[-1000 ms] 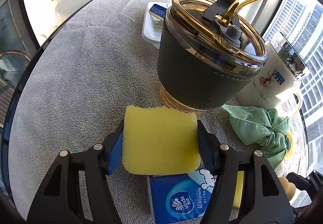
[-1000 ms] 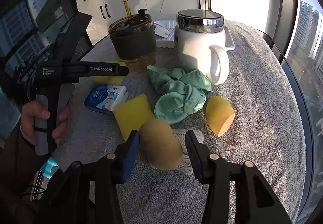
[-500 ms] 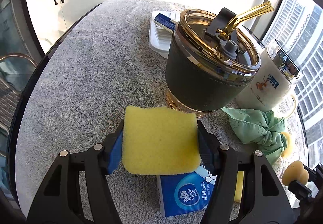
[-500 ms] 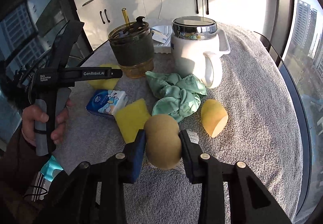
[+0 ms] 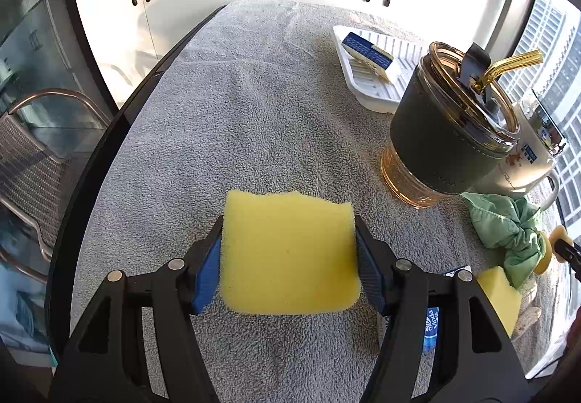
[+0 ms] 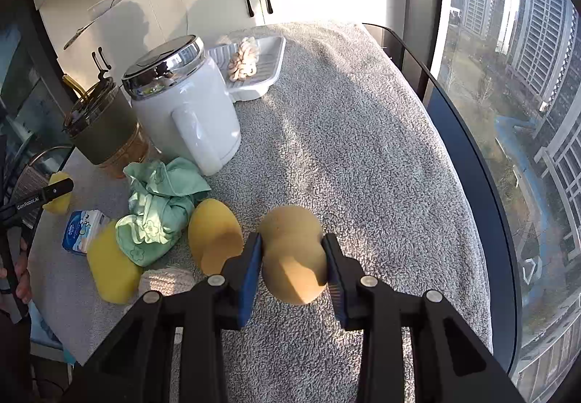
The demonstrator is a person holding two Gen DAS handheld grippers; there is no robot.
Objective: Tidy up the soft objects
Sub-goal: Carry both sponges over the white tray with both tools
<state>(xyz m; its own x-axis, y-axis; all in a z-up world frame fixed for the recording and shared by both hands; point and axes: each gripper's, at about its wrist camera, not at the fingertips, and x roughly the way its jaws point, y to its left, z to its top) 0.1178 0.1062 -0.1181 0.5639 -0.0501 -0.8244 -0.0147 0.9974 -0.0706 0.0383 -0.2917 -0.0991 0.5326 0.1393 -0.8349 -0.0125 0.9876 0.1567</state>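
While left tongs (image 5: pixel 288 254) pinch yellow sponge (image 5: pixel 290 252), right tongs (image 6: pixel 292 257) squeeze tan sponge (image 6: pixel 292 254); Vinda tissue pk (image 6: pixel 81 230) nearby.

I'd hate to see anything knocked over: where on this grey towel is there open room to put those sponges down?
Two bare stretches of towel: the wide left side, bordered by the table's dark edge and the white tray, and the window side, right of the white mug. It is crowded around the green cloth, tissue pack, straw cup and loose sponges.
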